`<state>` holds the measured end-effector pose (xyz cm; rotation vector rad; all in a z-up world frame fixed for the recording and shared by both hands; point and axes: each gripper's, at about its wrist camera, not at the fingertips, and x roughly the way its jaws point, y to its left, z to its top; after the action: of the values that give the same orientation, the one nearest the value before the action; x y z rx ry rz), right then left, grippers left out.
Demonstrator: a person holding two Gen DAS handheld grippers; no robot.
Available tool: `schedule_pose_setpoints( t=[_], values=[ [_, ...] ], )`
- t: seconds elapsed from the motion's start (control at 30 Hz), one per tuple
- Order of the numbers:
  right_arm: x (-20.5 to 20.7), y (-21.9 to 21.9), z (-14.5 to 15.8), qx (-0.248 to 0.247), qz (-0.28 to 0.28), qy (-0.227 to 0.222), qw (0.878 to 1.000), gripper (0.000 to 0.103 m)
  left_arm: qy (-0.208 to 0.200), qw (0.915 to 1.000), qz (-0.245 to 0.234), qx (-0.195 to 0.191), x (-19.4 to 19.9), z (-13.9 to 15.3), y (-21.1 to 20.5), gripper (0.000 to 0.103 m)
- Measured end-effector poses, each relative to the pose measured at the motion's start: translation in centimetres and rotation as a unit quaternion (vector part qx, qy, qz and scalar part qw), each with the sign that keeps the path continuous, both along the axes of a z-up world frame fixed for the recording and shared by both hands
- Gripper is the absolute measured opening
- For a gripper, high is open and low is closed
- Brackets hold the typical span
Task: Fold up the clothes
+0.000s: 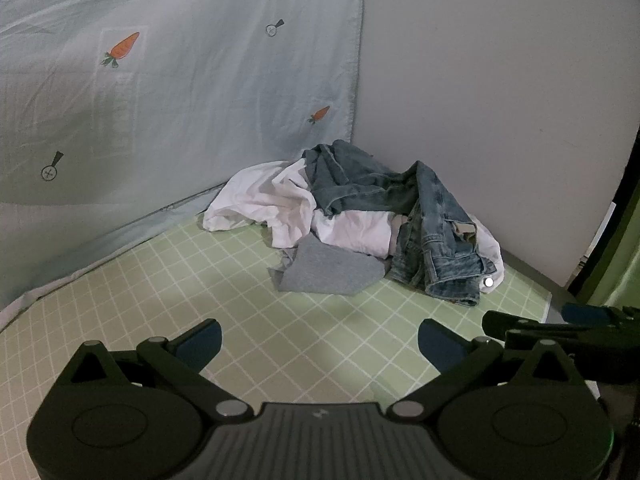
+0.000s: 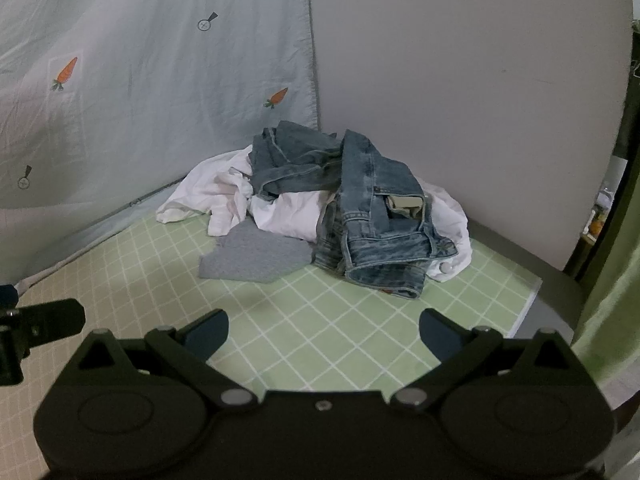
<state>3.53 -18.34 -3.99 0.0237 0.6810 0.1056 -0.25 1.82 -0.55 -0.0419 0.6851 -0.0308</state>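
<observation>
Your pile of clothes [image 1: 360, 224] sits above centre in both views, against the corner, well ahead of both tools. Left hand-held gripper [image 1: 320, 344] and right hand-held gripper [image 2: 324, 336] are both spread wide, empty. The grey garment [image 2: 256, 258] lies nearest you, roughly equally reachable.

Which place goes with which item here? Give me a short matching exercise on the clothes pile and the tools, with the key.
Things:
1. jeans
2. grey garment
3. white garment
4. left tool

Places or states:
A. flat at the near edge of the pile
B. on top, right part of the pile
C. open, holding nothing, short of the pile
D. crumpled at the pile's left

Pairs: 1-B, 2-A, 3-D, 4-C
</observation>
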Motion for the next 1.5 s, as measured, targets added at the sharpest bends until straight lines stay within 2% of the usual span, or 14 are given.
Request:
schedule_pose_setpoints(
  t=[1.07,1.3,1.5],
  values=[
    [0.7,-0.6,0.0,0.003,-0.007,0.002,1.000,0.103,0.014,0.9999,0.004,-0.004,1.1,-0.1,-1.1,0.103],
    [3.2,-0.8,-0.1,0.001,-0.004,-0.001,1.000,0.103,0.012,0.9998,0.017,-0.005,3.4,0.0,-1.3,0.103],
    [6.9,-0.9,-0.4,-0.008,0.004,-0.004,1.000,0.103,0.007,0.9989,0.043,-0.013,7.1,0.2,-1.0,0.103]
  ],
)
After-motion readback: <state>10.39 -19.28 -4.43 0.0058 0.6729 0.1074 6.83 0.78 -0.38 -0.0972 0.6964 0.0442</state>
